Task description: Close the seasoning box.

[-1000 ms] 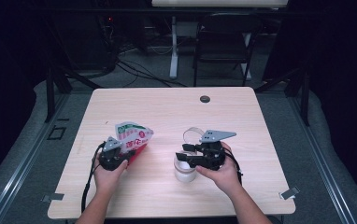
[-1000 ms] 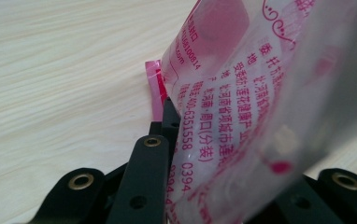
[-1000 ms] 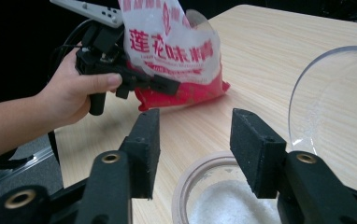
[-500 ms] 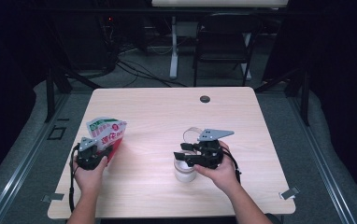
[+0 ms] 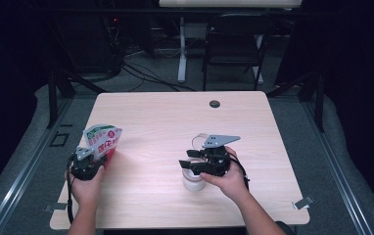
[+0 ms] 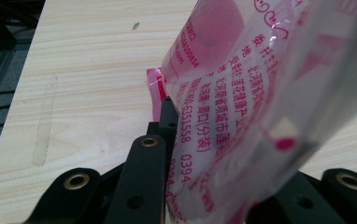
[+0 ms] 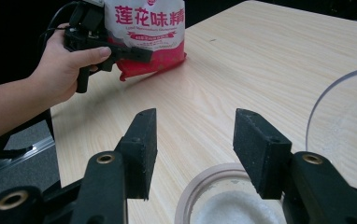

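A red and white bag (image 5: 103,139) printed with Chinese writing stands tilted near the table's left edge, with my left gripper (image 5: 91,157) shut on its lower part. In the left gripper view the bag (image 6: 242,93) hangs between the jaws and hides the right one. My right gripper (image 5: 185,159) is level above an open jar (image 5: 194,182) of white powder (image 7: 235,210). Its jaws have just been opening, and the right gripper (image 7: 195,140) has nothing between them. A clear round lid (image 7: 340,121) lies just beyond the jar.
The light wooden table (image 5: 175,112) has a black round grommet (image 5: 215,104) near its far edge. A dark chair (image 5: 234,44) and cables stand on the floor behind the table. Metal rails run along both sides.
My left hand has carried the bag leftward to the table's left edge. The right hand has stayed over the jar, its jaws a little wider.
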Tool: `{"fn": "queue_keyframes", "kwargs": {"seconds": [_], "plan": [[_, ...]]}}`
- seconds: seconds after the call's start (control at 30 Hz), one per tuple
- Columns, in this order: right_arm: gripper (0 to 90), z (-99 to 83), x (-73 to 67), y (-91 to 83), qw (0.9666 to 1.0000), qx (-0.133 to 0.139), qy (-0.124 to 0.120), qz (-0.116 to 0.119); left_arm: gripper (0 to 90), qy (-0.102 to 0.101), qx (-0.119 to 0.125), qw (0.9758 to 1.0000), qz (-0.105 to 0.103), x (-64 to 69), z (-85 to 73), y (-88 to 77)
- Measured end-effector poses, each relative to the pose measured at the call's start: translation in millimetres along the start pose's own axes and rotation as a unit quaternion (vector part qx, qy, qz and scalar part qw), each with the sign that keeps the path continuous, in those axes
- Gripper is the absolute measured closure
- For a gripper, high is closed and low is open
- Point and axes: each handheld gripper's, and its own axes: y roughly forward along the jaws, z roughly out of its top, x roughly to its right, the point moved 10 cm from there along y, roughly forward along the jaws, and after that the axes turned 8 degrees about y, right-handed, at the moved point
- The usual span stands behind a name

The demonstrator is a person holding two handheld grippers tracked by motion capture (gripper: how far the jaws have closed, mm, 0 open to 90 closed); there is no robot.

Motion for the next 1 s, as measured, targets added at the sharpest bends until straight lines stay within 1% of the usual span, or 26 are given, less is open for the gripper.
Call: {"fn": "queue_keyframes", "kwargs": {"seconds": [0.1,0.23,0.3,0.33,0.37,0.4,0.43,0.47,0.5,0.57,0.6,0.7,0.73,0.8,0.93,1.0], "plan": [[49.9,0.7,-1.9,0.6,1.0000,-0.001,-0.003,0.003,76.7,-0.003,0.000,1.0000,-0.001,-0.5,-1.4,0.5],[49.8,0.8,-2.1,1.5,1.0000,-0.002,-0.004,0.003,72.4,-0.006,-0.003,0.9999,-0.008,1.3,-3.3,-0.2],[49.6,1.1,-1.7,1.7,1.0000,-0.001,-0.001,0.002,68.8,-0.007,-0.001,0.9999,-0.013,3.0,-3.1,-0.8],[49.3,1.3,-1.8,1.8,1.0000,-0.001,-0.001,0.002,65.4,-0.010,-0.002,0.9998,-0.017,4.4,-3.3,-1.8],[49.1,1.6,-2.0,1.8,1.0000,0.000,-0.001,0.002,61.5,-0.015,0.004,0.9997,-0.021,6.5,-2.7,-2.6],[48.9,2.0,-2.5,1.7,1.0000,0.000,-0.001,0.002,57.4,-0.014,0.009,0.9994,-0.029,9.5,-1.5,-4.2],[48.3,2.8,-2.9,1.7,1.0000,0.002,-0.001,0.003,52.5,-0.008,0.013,0.9995,-0.029,11.7,-0.2,-5.3],[47.7,3.6,-3.0,1.7,1.0000,0.005,-0.001,0.001,49.5,-0.003,0.014,0.9995,-0.029,12.8,0.4,-5.9],[47.0,3.8,-2.7,1.6,1.0000,0.005,-0.002,0.000,47.0,0.001,0.021,0.9994,-0.028,14.5,2.0,-5.6],[46.5,4.6,-3.0,2.0,1.0000,0.007,-0.002,0.000,39.8,0.018,0.023,0.9993,-0.022,16.3,3.5,-6.1],[46.0,4.7,-3.0,2.1,1.0000,0.007,-0.002,-0.001,38.3,0.025,0.022,0.9993,-0.018,17.0,3.9,-6.8],[45.4,5.4,-3.0,2.1,1.0000,0.007,-0.004,-0.001,36.2,0.033,0.030,0.9988,-0.018,20.3,7.3,-10.1],[45.2,5.7,-2.8,2.1,1.0000,0.008,-0.004,-0.002,35.7,0.031,0.037,0.9986,-0.021,22.5,9.2,-11.0],[45.1,5.8,-2.1,2.0,1.0000,0.008,-0.003,-0.003,35.6,0.032,0.042,0.9983,-0.025,25.9,10.8,-12.6],[45.0,6.5,-1.1,2.1,0.9999,0.010,0.001,-0.004,36.0,0.053,0.043,0.9973,-0.028,33.4,14.0,-16.8],[45.1,6.4,-1.3,2.3,0.9999,0.010,0.000,-0.004,36.6,0.058,0.047,0.9966,-0.034,39.1,16.4,-18.8]]}}
